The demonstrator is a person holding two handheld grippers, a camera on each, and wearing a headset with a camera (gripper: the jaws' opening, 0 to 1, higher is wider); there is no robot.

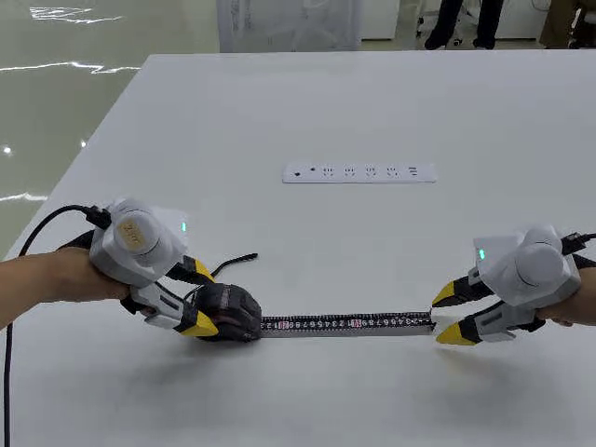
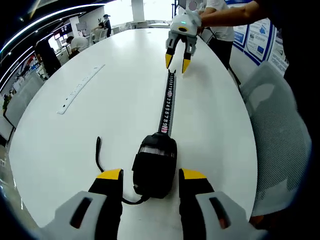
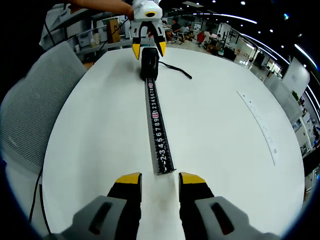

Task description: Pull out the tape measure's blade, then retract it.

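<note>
Near the front edge of the white tabletop (image 1: 307,400), toward its left side, the black tape measure case (image 1: 228,312) lay between the yellow-tipped fingers of the left gripper (image 2: 151,175). Whether they pressed it or only stood around it could not be told. From the case the dark numbered blade (image 1: 346,323) ran flat to the right, along the front edge. Its free end lay just before the right gripper (image 3: 160,179), whose fingers were spread and pinched nothing. The blade's long axis pointed into their gap. Farther, near the middle, lay a white power strip (image 1: 359,172).
</note>
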